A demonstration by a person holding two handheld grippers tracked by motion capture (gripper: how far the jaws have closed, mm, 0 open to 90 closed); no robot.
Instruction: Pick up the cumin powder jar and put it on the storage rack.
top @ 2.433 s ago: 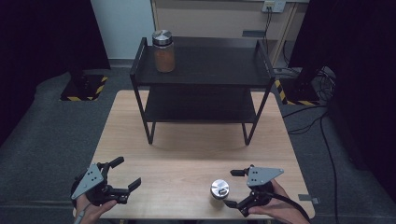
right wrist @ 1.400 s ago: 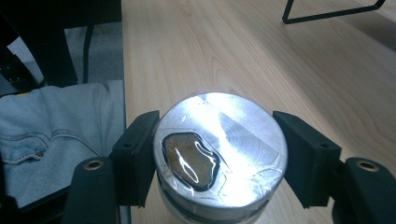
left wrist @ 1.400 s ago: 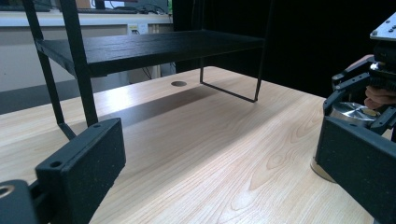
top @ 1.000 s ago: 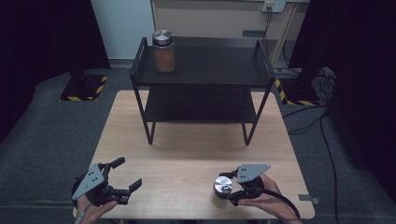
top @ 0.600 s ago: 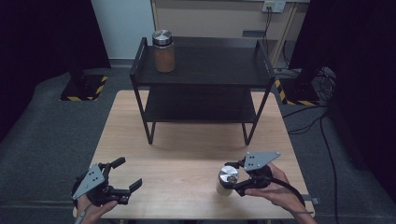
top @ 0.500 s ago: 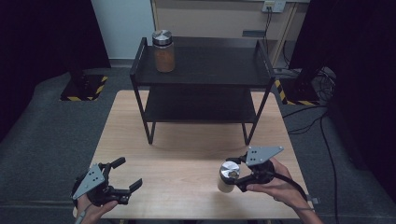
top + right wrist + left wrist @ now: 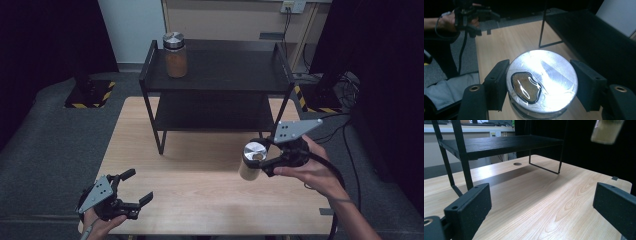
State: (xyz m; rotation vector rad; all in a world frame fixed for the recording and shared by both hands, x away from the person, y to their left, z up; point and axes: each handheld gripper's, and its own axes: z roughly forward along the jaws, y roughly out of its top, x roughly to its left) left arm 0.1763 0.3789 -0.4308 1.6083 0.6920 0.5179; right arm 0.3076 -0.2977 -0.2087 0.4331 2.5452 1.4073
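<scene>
1. Gripping the jar (image 7: 251,161) just under its lid, the right gripper (image 7: 266,159) holds it in the air over the right part of the wooden table (image 7: 200,195), in front of the black shelf unit (image 7: 220,75).
2. Jar orientation: its long axis runs roughly vertical, with a slight tilt in the high view. The silver lid (image 7: 541,80) faces up and the pale base points down toward the table.
3. Right gripper state: in the right gripper view, the two black jaws press against opposite sides of the jar at the lid, one on each side. The jaws stand only as far apart as the jar is wide.
4. Lid detail: the lid has a dark, glossy window in its top, through which brownish contents show.
5. Clearance: in the left gripper view, the jar's pale lower part (image 7: 606,131) hangs well above the table surface, with nothing touching it from below.
6. Left gripper state: the left gripper (image 7: 134,189) sits low at the near left corner of the table, held in the person's left hand (image 7: 100,225). Its jaws stand wide apart with nothing between them.
7. Second jar (image 7: 175,55): an upright jar with a silver lid and brown contents stands on the left part of the shelf unit's top level, well apart from the held jar.
</scene>
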